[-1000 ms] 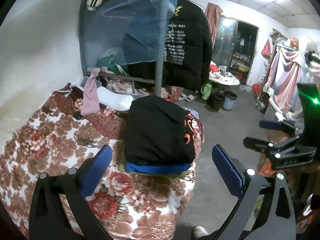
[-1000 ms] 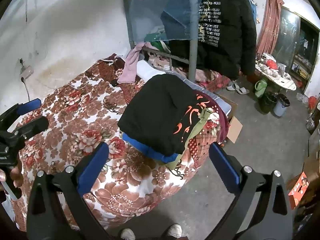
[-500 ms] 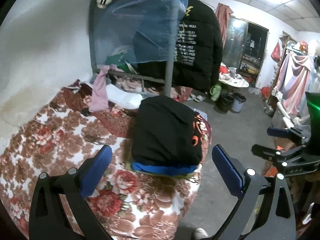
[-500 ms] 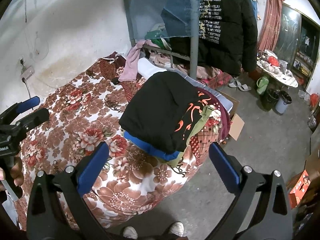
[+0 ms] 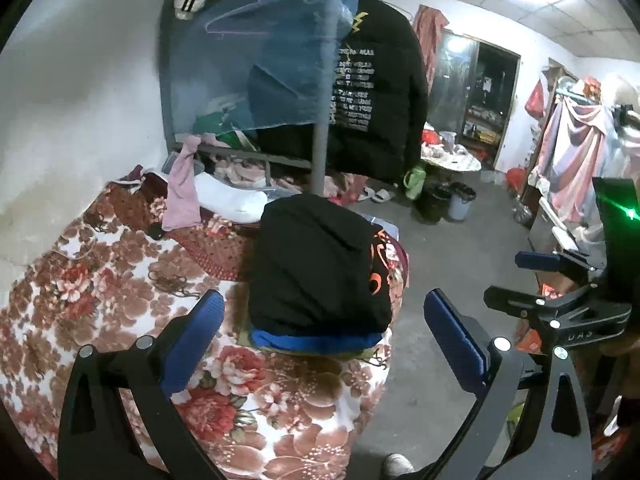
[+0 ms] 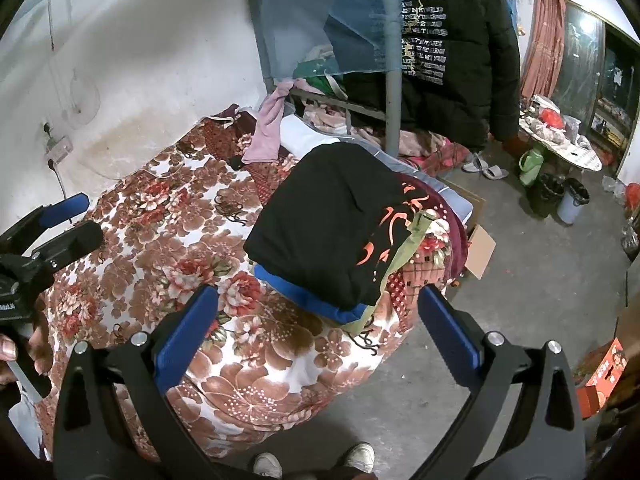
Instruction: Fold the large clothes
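A folded black garment with orange print (image 5: 316, 268) lies on top of a stack with a blue garment (image 5: 312, 342) under it, at the corner of a bed with a floral blanket (image 5: 100, 292). The stack also shows in the right wrist view (image 6: 332, 224). My left gripper (image 5: 320, 344) is open and empty, held back above the bed's near edge in front of the stack. My right gripper (image 6: 316, 328) is open and empty, also short of the stack. Each gripper shows in the other's view: the right one (image 5: 560, 280), the left one (image 6: 52, 232).
A metal bunk post (image 5: 320, 128) and a hanging black jacket (image 5: 376, 92) stand behind the stack. A pink cloth (image 5: 182, 192) and a white pillow (image 5: 228, 198) lie at the bed's far end. Bins (image 5: 444, 202), a cardboard box (image 6: 478, 250) and my shoes (image 6: 312, 460) are on the concrete floor.
Both grippers have drifted a little back and up from the bed, staying open. The clothes stack has not moved.
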The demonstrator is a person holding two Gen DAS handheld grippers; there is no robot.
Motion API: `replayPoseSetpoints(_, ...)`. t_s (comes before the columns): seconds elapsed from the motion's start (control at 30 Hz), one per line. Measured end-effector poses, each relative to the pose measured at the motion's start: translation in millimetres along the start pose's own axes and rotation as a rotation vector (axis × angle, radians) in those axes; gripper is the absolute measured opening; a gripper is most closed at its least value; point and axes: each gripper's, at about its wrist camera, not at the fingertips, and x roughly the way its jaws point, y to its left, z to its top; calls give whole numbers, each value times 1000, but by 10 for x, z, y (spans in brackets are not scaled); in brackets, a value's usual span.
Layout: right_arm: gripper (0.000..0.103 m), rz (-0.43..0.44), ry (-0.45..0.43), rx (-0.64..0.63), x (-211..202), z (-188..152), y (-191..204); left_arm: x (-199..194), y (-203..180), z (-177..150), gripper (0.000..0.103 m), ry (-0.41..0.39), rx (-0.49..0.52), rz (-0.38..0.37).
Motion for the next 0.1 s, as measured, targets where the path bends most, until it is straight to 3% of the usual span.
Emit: replayPoseSetpoints(0.1,98,1,2,2,8,11,4,4,20,8,98,3,-8,-24)
